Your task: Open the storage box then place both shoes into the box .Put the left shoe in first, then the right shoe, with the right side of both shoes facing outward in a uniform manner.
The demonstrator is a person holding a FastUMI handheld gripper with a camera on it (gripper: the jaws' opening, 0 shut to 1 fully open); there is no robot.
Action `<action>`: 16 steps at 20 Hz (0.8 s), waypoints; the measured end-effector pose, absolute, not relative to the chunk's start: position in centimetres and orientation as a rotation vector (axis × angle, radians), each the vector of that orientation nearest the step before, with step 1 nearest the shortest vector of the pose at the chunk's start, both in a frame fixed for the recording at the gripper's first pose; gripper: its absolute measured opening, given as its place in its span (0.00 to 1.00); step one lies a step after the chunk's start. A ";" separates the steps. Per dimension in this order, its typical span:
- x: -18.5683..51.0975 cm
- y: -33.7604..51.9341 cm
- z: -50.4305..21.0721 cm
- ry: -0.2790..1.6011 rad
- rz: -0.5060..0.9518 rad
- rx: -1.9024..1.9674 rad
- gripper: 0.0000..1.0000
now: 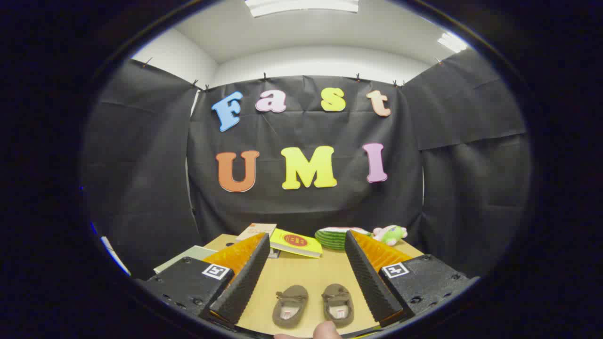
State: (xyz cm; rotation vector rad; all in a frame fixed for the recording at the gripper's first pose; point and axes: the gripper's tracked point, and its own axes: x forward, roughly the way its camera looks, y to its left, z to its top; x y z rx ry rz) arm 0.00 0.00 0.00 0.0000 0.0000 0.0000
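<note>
Jaws (306, 278) standing wide open, gripping nothing. Two shoes, left shoe (290, 306) and right shoe (338, 304), lying side by side on desk (306, 270) between the fingers.

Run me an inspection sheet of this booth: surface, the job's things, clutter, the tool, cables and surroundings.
Surface: wooden table, bare between the fingers.
Job's things: two brown shoes, left-hand shoe and right-hand shoe, side by side between the fingers, toes pointing away, apart from each other. Which is the left or right shoe cannot be told.
Clutter: yellow book, another book, a grey-green book, green striped cushion, plush toy, all beyond the fingers.
Tool: tool open, holding nothing; a fingertip near the shoes.
Cables: nothing seen.
Surroundings: black cloth wall, ceiling lamp.
</note>
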 end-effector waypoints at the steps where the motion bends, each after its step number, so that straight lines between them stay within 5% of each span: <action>1: 0.0 0.3 -0.2 0.008 0.012 0.001 1.00; 16: 0.2 2.2 -0.8 0.030 0.062 0.012 1.00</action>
